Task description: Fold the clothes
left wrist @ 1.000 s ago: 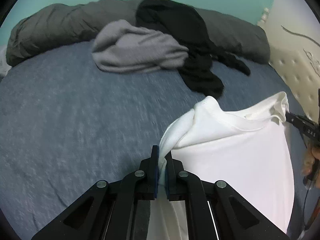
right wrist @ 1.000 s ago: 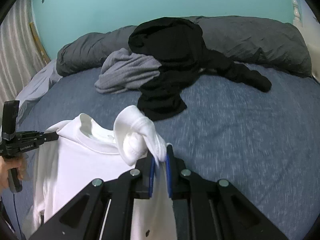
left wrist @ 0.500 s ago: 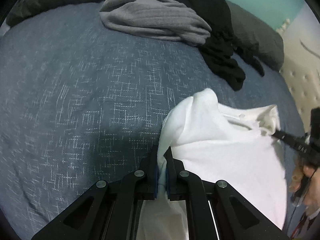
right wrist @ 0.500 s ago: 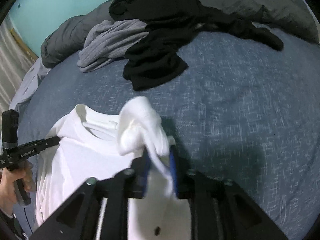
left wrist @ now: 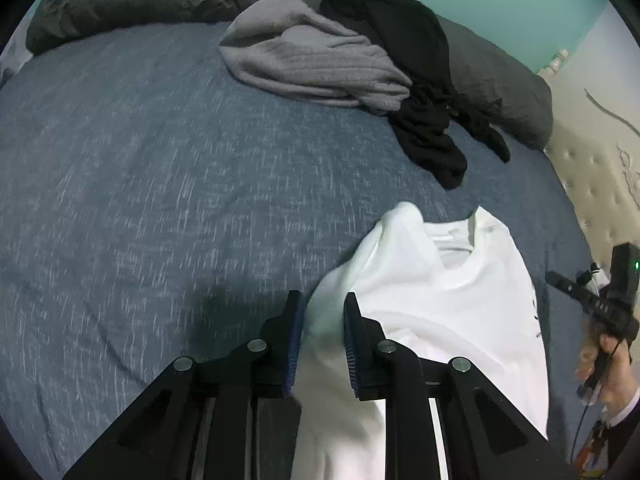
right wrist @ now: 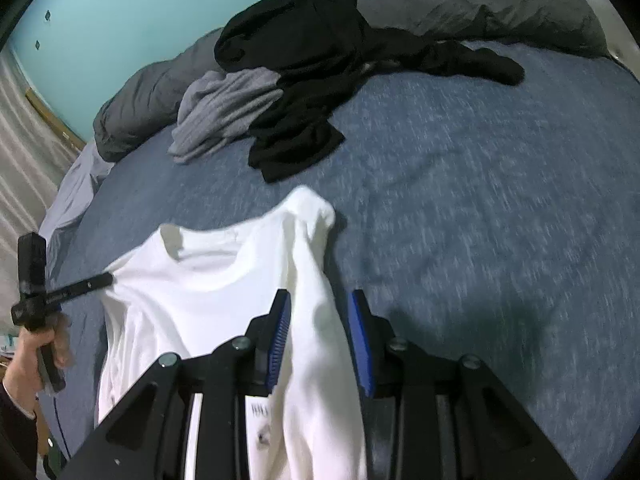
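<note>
both grippers (left wrist: 320,316) (right wrist: 320,312) just opened, shirt (left wrist: 460,300) loose betw jaws; soft, light, floppy; regrip at shoulders nr collar.

We see bed (left wrist: 160,168) with blue heathered cover filling most of view. Dark grey duvet (right wrist: 480,4) bunched along far edge. Teal wall (right wrist: 120,20) behind it. Cream tufted headboard (left wrist: 592,184) on one side, pale curtain (right wrist: 20,152) on other. Light dim, soft shadows on cover.
</note>
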`<act>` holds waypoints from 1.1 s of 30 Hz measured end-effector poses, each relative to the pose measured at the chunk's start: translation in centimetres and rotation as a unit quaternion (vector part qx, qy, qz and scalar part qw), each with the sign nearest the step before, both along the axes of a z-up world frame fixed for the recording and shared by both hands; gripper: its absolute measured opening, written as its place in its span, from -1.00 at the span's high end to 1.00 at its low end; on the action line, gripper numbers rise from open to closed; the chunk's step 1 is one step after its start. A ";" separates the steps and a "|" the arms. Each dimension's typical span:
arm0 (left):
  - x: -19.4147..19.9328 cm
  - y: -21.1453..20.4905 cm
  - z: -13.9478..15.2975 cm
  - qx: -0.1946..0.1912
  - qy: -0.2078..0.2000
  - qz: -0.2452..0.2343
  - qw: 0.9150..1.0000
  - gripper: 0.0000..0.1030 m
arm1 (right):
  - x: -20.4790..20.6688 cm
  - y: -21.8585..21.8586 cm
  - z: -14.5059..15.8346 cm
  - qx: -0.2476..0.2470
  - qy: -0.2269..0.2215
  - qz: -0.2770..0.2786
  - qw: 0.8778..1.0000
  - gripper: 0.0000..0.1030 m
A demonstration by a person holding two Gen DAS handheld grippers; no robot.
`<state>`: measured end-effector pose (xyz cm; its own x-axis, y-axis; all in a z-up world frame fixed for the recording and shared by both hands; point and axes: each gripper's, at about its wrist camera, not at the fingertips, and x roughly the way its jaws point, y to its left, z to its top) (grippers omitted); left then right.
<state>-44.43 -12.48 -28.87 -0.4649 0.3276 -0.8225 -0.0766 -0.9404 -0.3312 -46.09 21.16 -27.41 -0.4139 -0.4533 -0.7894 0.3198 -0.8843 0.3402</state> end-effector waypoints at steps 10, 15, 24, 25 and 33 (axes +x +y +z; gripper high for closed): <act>8.0 -2.1 0.9 0.029 0.015 0.019 0.999 0.48 | 7.2 5.4 -1.5 -0.011 -0.052 -0.015 0.998 0.42; 12.3 -1.1 0.2 0.039 0.015 0.015 0.999 0.50 | 10.6 6.3 -1.4 -0.019 -0.059 -0.019 0.998 0.42; 18.9 1.2 0.8 0.027 0.026 -0.008 0.999 0.54 | 16.1 6.4 -0.8 -0.017 -0.064 -0.001 0.998 0.36; 19.7 1.5 0.8 0.027 0.030 -0.014 0.999 0.59 | 16.7 6.4 -0.9 -0.015 -0.067 0.002 0.998 0.26; 25.0 2.9 0.5 0.034 0.028 -0.038 0.998 0.81 | 20.3 7.8 -1.7 -0.011 -0.091 0.000 0.996 0.22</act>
<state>-19.47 -9.57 -28.40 -0.4821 0.4183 -0.7698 -0.1669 -0.9064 -0.3880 -25.82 28.96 -29.10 -0.2645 -0.4715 -0.8413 0.2505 -0.8760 0.4122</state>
